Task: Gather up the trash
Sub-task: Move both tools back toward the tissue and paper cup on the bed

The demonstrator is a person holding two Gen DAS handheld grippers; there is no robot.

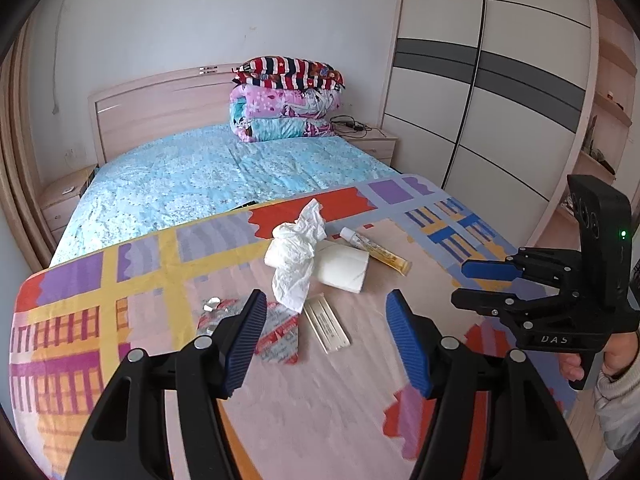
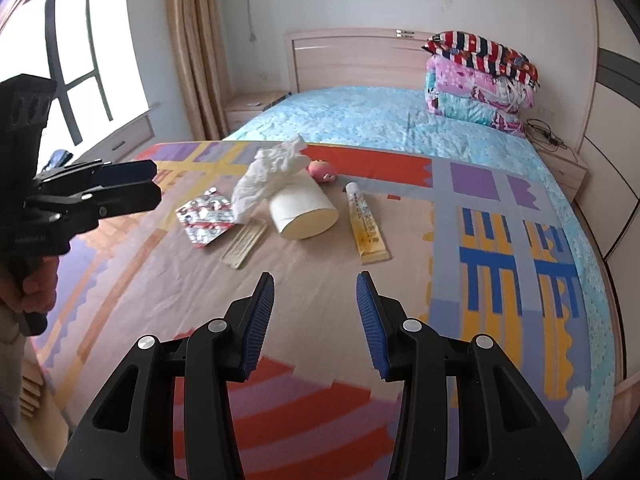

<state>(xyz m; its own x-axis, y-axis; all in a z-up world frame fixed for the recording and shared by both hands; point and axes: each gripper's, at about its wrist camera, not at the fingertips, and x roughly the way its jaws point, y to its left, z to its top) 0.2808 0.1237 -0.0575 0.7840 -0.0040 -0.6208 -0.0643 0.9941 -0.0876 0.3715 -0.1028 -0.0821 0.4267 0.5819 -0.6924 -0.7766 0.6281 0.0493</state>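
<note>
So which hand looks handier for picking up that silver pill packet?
Probably the left gripper: its open jaws sit right over the pill packet. The right gripper, also open, is farther from it.

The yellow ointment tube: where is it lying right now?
The yellow ointment tube lies flat on the patterned blanket, just right of the toilet paper roll in the right wrist view, ahead of the open right gripper.

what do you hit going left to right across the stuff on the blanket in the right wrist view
left gripper → foil blister pack → flat packet of sticks → toilet paper roll → yellow ointment tube. The crumpled tissue overlaps the roll, so it is left out.
</note>
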